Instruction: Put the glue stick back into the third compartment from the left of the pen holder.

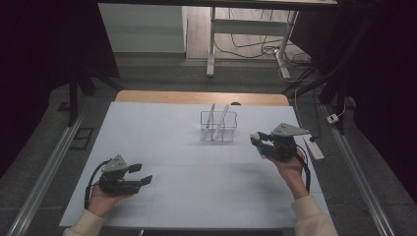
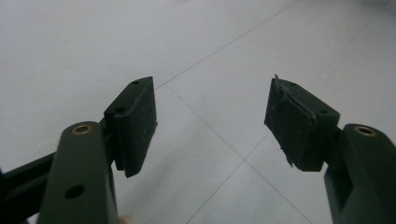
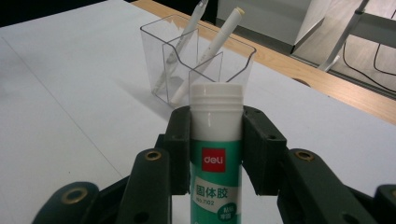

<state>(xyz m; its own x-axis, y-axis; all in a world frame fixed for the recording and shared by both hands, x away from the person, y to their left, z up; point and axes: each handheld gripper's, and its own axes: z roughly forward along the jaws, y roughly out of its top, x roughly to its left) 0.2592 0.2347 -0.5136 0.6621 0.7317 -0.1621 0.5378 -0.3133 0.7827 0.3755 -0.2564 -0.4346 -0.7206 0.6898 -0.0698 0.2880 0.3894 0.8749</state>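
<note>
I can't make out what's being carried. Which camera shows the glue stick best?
The right gripper view: the glue stick stands close up between the right gripper's pads, label readable. In the high view it is a small pale sliver. The left gripper view looks at bare table.

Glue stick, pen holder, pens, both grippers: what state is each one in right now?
Glue stick: capped, clamped in the right gripper.
Pen holder: upright on the table, clear, holding two pens.
Pens: leaning inside the holder.
Right gripper: shut on the glue stick, raised off the table.
Left gripper: open, nothing between its jaws.
</note>
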